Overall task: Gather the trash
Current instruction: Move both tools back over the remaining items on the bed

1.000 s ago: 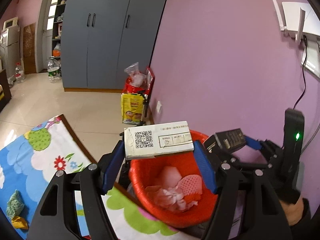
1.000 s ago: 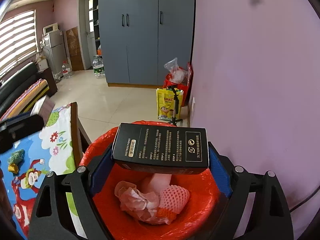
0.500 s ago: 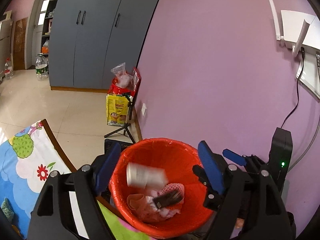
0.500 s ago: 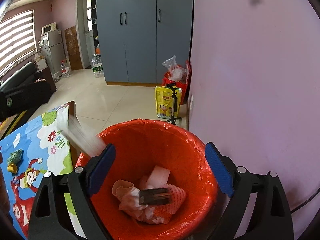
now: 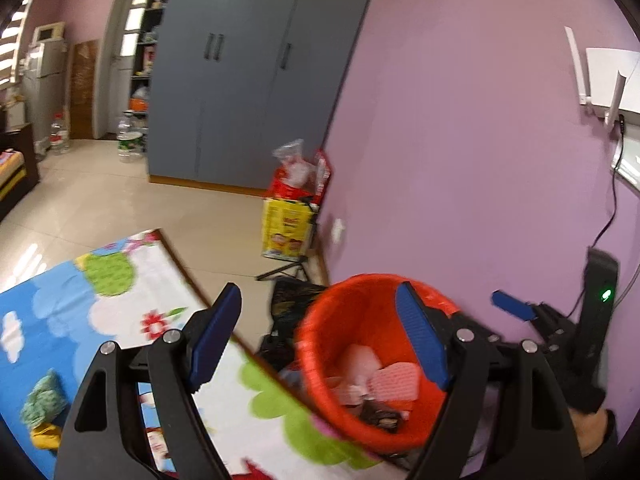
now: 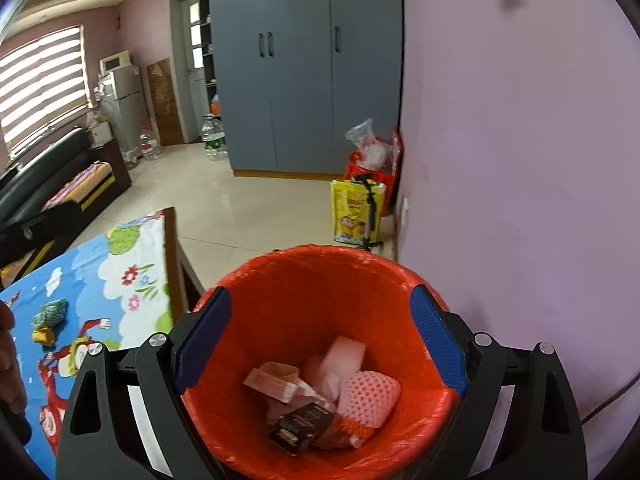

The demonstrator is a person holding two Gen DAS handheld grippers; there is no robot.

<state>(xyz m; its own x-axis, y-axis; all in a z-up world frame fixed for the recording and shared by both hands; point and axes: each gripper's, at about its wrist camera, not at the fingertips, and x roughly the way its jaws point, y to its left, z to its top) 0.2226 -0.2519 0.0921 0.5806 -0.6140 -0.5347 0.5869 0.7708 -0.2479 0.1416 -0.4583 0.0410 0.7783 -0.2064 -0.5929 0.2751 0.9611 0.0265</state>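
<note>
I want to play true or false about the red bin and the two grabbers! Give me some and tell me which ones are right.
1. The right gripper is holding a black box. False: it is open and empty; the black box lies inside the red bin.
2. The left gripper is open with nothing between its fingers. True.
3. The bin is empty. False: it holds the box, a pink foam net and crumpled paper.
4. A green and yellow wad lies on the cartoon tablecloth. True.
5. The bin stands on top of the table. False: it stands beside it, by the pink wall.
</note>
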